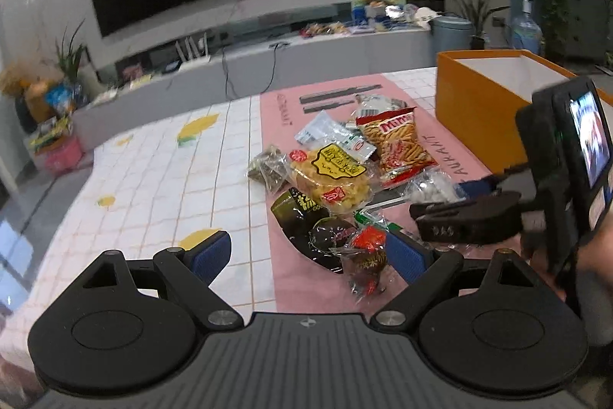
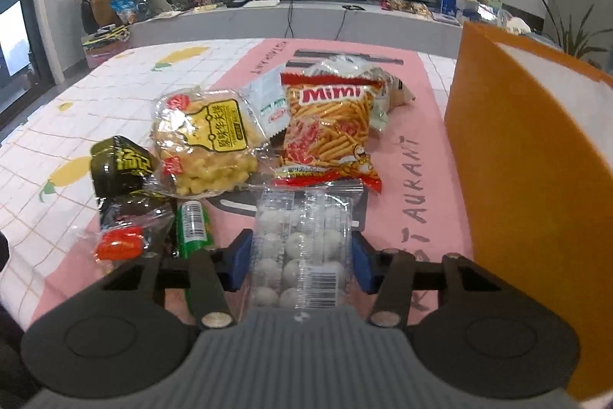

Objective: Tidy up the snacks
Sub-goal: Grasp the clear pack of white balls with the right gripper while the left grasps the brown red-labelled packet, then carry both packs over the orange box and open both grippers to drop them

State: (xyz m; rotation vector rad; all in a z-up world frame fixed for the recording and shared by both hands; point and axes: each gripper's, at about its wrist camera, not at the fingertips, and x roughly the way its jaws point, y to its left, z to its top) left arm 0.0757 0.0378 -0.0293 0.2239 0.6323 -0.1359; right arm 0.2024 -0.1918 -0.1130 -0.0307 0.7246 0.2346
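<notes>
A: Left wrist view?
B: The left gripper (image 1: 308, 255) stands wide open above the near end of the snack pile (image 1: 337, 175); a small red-wrapped sweet (image 1: 366, 257) lies just inside its right finger. The orange box (image 1: 475, 110) shows only its white inner wall.

A: Right wrist view?
B: The right gripper (image 2: 300, 259) flanks a clear pack of white balls (image 2: 302, 248); whether its pads press I cannot tell. The Mimi bag (image 2: 329, 125) lies beyond.

Your tiled table (image 1: 153, 171) carries a pink mat (image 1: 283, 125) mid-frame and an orange box (image 1: 475, 102) at right.
</notes>
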